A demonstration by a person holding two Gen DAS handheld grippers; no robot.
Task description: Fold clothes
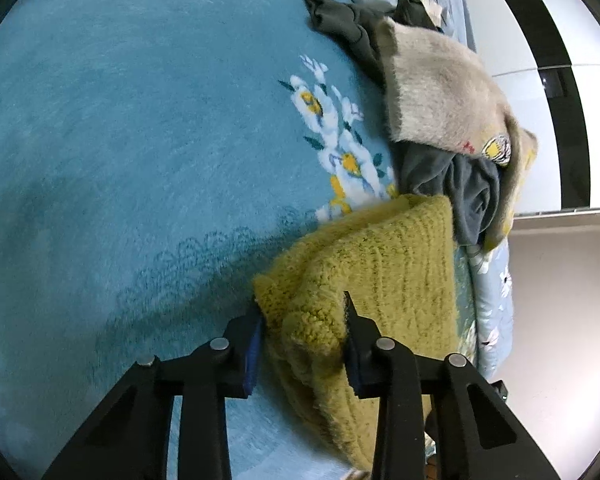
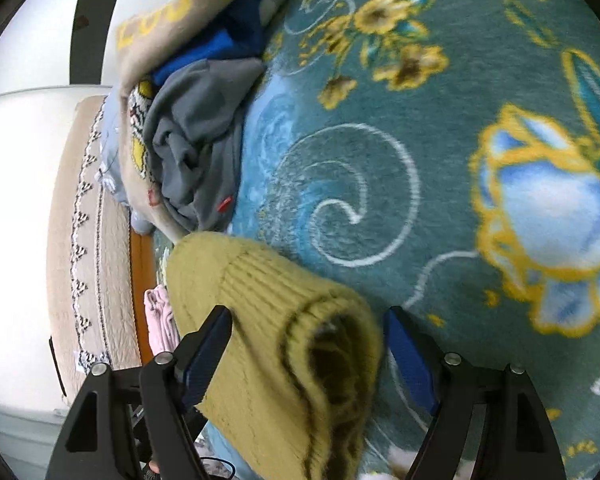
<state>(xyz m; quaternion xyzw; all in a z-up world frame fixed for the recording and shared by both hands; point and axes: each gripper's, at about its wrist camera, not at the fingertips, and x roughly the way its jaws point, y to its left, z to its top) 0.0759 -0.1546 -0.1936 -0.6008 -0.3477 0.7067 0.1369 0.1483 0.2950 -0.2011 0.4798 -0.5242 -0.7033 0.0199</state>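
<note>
A mustard-yellow knit sweater (image 1: 384, 264) lies folded on a teal floral blanket (image 1: 140, 140). My left gripper (image 1: 304, 312) has its jaws apart around a bunched edge of the sweater, pads touching the fabric on both sides. In the right wrist view the same sweater (image 2: 276, 320) lies between the wide-open jaws of my right gripper (image 2: 308, 320), its rolled edge towards the camera. A pile of other clothes lies beyond: a beige fuzzy sweater (image 1: 440, 96) over grey garments (image 1: 460, 188), also in the right wrist view (image 2: 196, 140).
The blanket (image 2: 440, 120) covers a bed. A blue garment (image 2: 228, 36) lies in the pile. A pink item (image 2: 160, 320) and a wooden bed rail (image 2: 142, 280) sit at the bed's edge. A white wall (image 1: 560, 320) is beyond.
</note>
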